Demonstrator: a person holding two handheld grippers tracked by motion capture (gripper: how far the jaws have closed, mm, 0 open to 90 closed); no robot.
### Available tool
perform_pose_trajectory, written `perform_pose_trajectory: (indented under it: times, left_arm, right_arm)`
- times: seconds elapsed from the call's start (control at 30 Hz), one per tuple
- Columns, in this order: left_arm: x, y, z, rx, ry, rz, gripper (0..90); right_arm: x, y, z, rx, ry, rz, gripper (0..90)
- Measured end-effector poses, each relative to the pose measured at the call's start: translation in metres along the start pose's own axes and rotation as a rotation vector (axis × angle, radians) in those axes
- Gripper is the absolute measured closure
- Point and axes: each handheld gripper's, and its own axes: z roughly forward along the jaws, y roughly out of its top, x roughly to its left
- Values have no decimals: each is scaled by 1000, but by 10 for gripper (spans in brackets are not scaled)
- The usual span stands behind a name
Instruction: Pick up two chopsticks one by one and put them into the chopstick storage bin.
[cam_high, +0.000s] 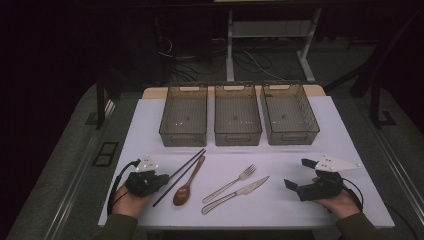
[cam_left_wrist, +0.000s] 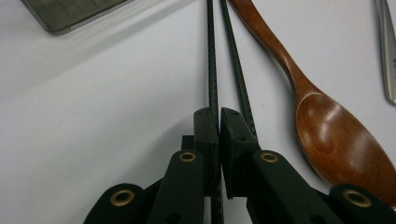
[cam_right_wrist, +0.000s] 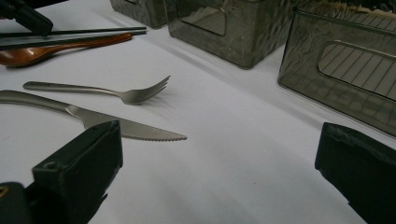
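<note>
The left gripper (cam_high: 159, 179) has its jaws pressed together on one of the two black chopsticks (cam_high: 179, 177); in the left gripper view the thin stick (cam_left_wrist: 213, 79) runs straight down into the narrow slit between the pads, while its partner (cam_left_wrist: 236, 70) passes just outside the right-hand jaw, seemingly ungripped, though the view is too tight to be sure.

Taking the wooden spoon (cam_high: 186, 186) as the landmark: the chopsticks lie just beside its left edge, parallel to its handle and almost touching it. Right of the spoon, a little apart, lie a metal fork (cam_high: 229, 183) and a serrated knife (cam_high: 235, 194), side by side at the same slant. Beyond the spoon, towards the far edge of the white table (cam_high: 270, 210), stand three smoky translucent bins (cam_high: 238, 120) in a row. Nothing lies across the chopsticks; the spoon is their closest neighbour.

The right gripper (cam_high: 296, 175) sits well to the right of the spoon, past the knife, its jaws standing wide apart with nothing between them.

In the left gripper view the near ends of the chopsticks are hidden under the jaws, the spoon's bowl (cam_left_wrist: 345, 140) is cut off by the frame edge, and only a sliver of metal cutlery (cam_left_wrist: 387, 46) shows at the right. The room behind the bins is dark and hard to make out.
</note>
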Motion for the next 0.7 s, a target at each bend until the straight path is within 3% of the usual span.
perform_pose_trajectory:
  times: [0.2, 0.4, 0.7]
  left_arm:
    - [-3, 3, -2, 4, 11, -2, 851]
    - [-4, 5, -7, -28, 5, 0, 852]
    - [-8, 11, -15, -47, -16, 28, 852]
  right_arm:
    - [0, 0, -1, -3, 1, 1, 2]
    - [0, 0, -2, -7, 4, 1, 2]
    - [0, 1, -1, -9, 1, 5, 1]
